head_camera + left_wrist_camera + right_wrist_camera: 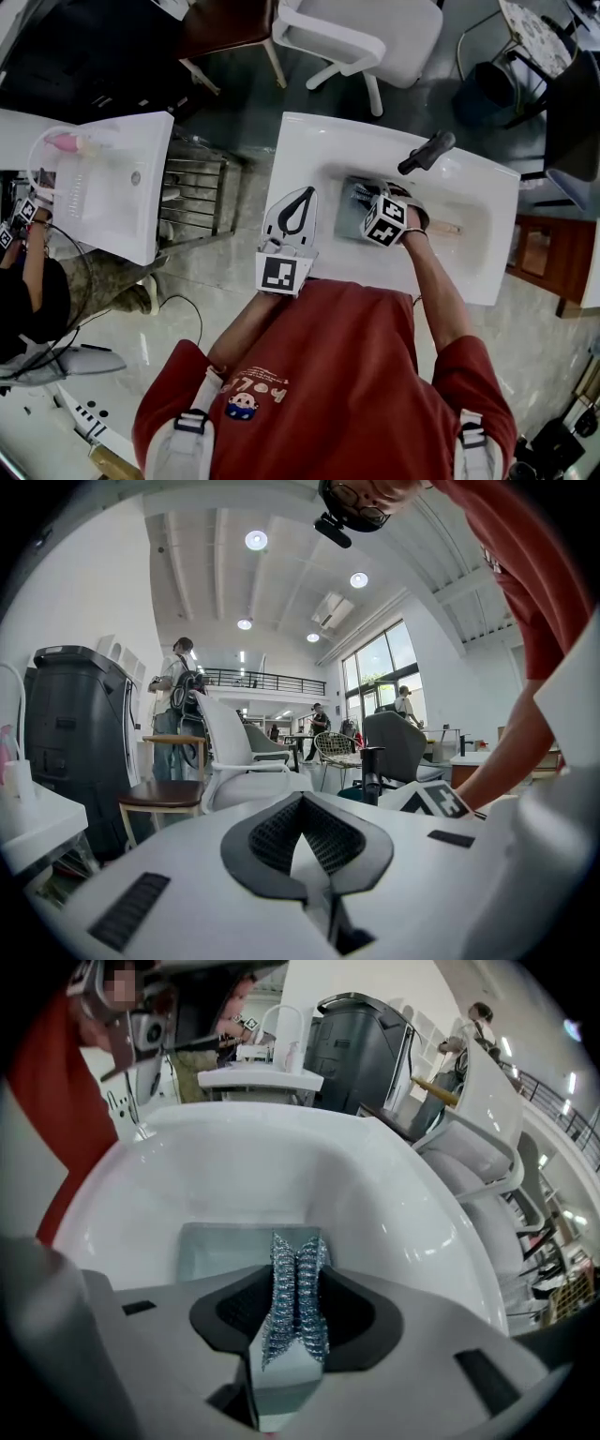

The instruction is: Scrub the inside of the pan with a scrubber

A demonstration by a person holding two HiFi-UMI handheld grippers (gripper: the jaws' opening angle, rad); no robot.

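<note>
Right gripper (298, 1265) (arm stretched forward into sink (309, 141)) clamps scrubber (295, 1312) above pan (220, 1251).

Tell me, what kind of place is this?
Probably a big open office or lab, not a home kitchen: a freestanding white sink, office chairs, tall windows and a balcony railing.
</note>
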